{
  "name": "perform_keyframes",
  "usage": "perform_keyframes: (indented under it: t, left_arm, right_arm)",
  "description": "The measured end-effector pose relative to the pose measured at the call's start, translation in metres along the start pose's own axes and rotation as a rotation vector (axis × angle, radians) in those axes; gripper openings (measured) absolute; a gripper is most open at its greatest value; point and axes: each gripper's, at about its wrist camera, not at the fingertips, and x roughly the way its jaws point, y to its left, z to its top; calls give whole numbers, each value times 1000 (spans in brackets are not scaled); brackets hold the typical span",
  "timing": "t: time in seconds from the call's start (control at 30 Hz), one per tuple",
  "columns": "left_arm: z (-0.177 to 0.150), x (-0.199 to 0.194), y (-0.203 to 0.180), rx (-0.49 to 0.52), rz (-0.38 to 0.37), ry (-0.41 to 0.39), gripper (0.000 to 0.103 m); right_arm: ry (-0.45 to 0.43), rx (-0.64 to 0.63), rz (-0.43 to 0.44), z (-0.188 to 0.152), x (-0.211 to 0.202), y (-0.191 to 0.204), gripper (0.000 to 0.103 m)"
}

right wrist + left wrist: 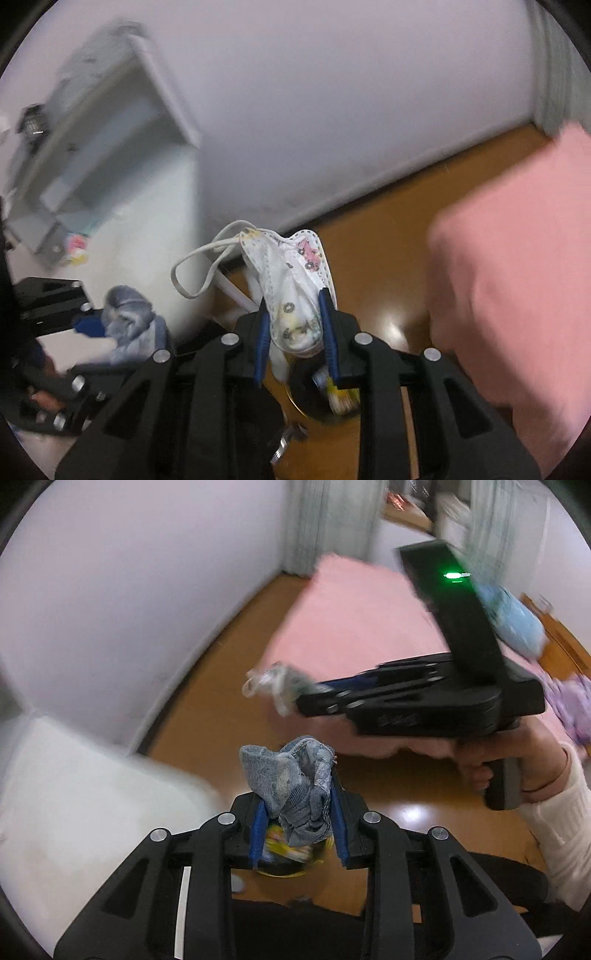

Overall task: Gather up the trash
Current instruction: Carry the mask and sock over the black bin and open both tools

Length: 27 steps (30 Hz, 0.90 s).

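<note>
My left gripper (301,808) is shut on a crumpled grey-blue cloth (295,782) and holds it above a bin (284,864) with yellow wrappers inside. My right gripper (295,328) is shut on a white patterned face mask (295,295) whose ear loops (207,266) hang to the left. A dark bin with a yellow rim (325,398) shows below the mask. In the left wrist view the right gripper (303,698) is ahead and to the right with the mask (273,686) at its tips. In the right wrist view the left gripper (88,325) and cloth (129,325) are at lower left.
A bed with a pink cover (354,627) stands on the wooden floor (207,709), with blue (513,616) and purple (576,709) items on it. A white wall (129,609) runs on the left. A white shelf unit (110,166) stands by the wall.
</note>
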Motion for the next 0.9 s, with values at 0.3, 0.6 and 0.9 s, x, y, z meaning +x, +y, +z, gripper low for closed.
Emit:
perform_keyframes:
  t: [0.3,0.6,0.9]
  left_arm:
    - [-53,225,21,-87,20,428,27]
    - [-79,285,40,-121,77,542,26]
    - [-90,286,35,-77,126,499,88]
  right_arm:
    - [370,411,151,-100,172,-123,25]
    - [495,552,151,-147,259,-151,25]
    - [489,630,128,-150,249,-165,78]
